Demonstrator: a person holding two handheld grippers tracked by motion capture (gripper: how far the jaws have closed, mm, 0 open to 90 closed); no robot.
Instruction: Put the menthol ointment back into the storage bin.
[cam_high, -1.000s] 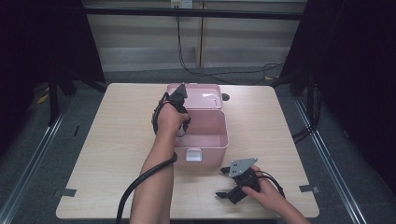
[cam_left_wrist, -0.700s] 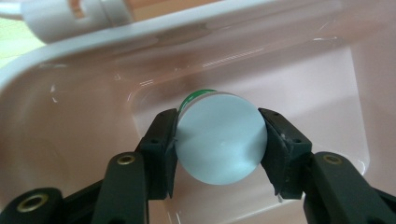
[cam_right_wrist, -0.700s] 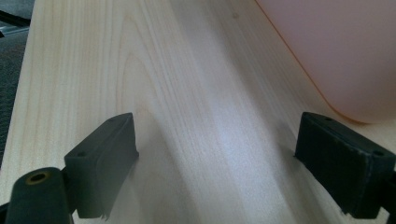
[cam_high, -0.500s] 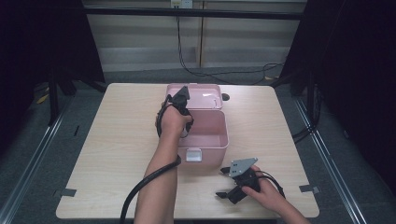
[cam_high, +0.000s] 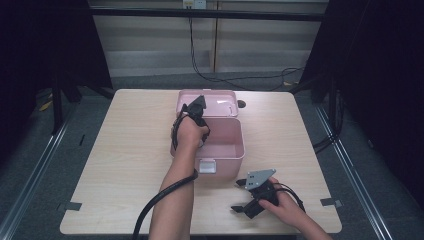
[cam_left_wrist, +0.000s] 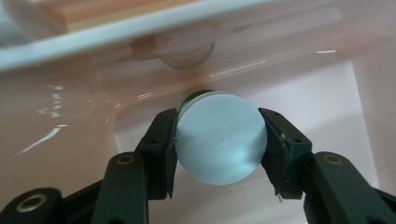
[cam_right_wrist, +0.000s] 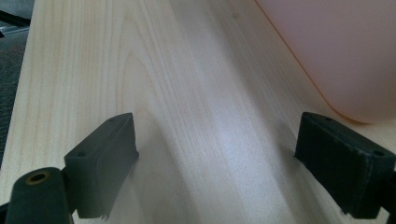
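A pink plastic box (cam_high: 227, 145) stands open at the table's middle, its lid (cam_high: 215, 104) leaning back. My left gripper (cam_high: 196, 120) reaches down into the box at its left side. In the left gripper view it (cam_left_wrist: 218, 135) is shut on a round white-capped container with a green rim (cam_left_wrist: 218, 137), held just above the pink box floor (cam_left_wrist: 336, 98). My right gripper (cam_high: 245, 196) rests near the table's front right, held by a hand. In the right gripper view it (cam_right_wrist: 217, 163) stands open over bare wood, with the pink box wall (cam_right_wrist: 336, 51) at the upper right.
The light wooden table (cam_high: 125, 150) has open room on its left and right sides. A white latch (cam_high: 206, 166) sits on the box's front. A black cable (cam_high: 160, 200) trails along the left forearm. Dark floor and rails surround the table.
The left gripper has moved down and a little nearer, lowering into the box's left side. The right gripper has stayed put.
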